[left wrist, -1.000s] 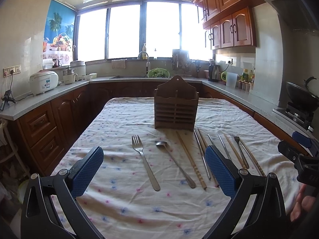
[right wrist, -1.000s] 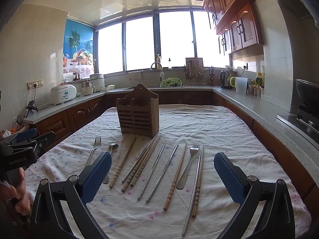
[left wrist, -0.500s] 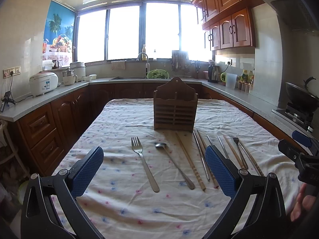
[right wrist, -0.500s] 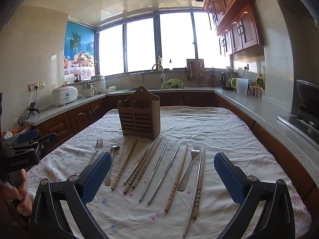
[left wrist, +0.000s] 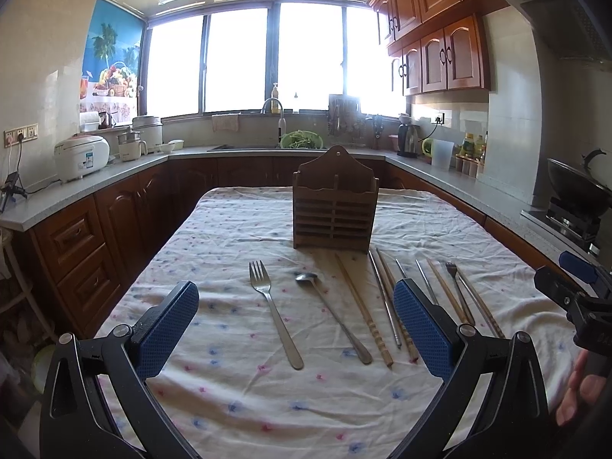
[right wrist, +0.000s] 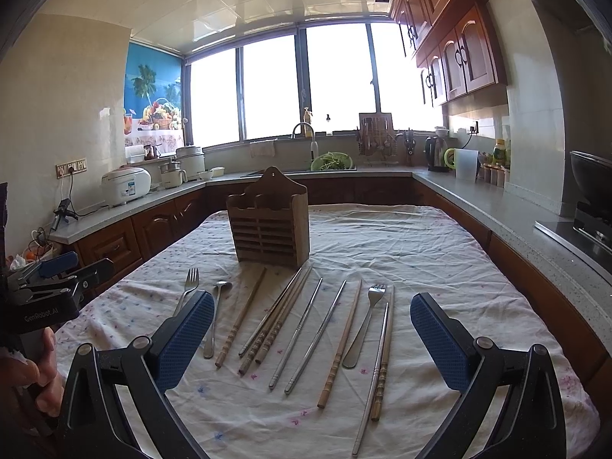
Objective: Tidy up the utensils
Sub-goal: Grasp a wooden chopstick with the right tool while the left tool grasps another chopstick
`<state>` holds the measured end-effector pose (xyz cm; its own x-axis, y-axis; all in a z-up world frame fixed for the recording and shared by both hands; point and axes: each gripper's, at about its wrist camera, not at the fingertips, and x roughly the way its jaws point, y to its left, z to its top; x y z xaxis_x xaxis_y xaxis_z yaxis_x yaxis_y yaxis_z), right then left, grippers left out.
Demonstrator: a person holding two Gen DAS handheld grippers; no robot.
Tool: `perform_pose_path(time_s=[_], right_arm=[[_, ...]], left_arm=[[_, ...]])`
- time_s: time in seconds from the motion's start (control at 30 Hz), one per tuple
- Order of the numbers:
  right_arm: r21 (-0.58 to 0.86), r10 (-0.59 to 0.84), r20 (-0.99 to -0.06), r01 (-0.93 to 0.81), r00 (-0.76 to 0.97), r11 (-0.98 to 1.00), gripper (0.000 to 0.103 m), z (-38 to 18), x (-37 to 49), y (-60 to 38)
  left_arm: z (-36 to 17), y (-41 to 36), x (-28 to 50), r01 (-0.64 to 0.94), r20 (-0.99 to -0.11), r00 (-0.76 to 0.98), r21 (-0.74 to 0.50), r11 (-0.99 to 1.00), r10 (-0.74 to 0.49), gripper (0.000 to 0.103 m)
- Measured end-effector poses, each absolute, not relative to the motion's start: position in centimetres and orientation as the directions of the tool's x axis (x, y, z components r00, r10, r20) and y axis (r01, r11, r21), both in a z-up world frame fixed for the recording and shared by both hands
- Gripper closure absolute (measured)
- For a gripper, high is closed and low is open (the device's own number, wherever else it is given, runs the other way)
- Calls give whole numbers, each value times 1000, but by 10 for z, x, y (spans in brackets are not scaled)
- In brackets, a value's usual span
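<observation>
Flatly, metal and wooden utensils — forks, a spoon, ridged chopsticks — are laid in a row toward the table's near edge, before a slatted wooden holder. Left gripper and right gripper are held spread — nothing is pinched.

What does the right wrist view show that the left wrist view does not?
Only the right wrist view shows the right gripper open, and every chopstick unobstructed. Only the left wrist view shows the left gripper open, framing the left fork and spoon fully. Both show the empty wooden holder standing behind the utensils on the tablecloth.
</observation>
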<state>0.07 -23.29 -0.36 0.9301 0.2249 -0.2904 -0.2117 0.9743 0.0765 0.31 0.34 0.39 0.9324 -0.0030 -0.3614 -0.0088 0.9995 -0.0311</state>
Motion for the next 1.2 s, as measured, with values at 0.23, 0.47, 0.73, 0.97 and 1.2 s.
perform_pose_path(time_s=[0.23, 0.47, 0.73, 0.97, 1.2], right_arm=[[91, 230, -312, -212, 922, 973, 0, -4, 10, -236], [124, 222, -353, -190, 909, 974, 0, -6, 31, -246], [192, 255, -417, -190, 872, 963, 15, -7, 73, -258], [228, 262, -493, -168, 830, 959, 35, -12, 118, -261], [258, 282, -609, -152, 741, 954, 54, -35, 174, -257]], left_arm=[[0, 5, 19, 6, -415, 909, -51, 999, -26, 0], [-1, 3, 50, 29, -475, 878, -72, 997, -60, 0], [-5, -3, 101, 61, -552, 827, -103, 993, -108, 5], [-18, -15, 150, 96, -643, 751, -122, 988, -152, 18], [-37, -28, 201, 129, -730, 654, -150, 980, -198, 44]])
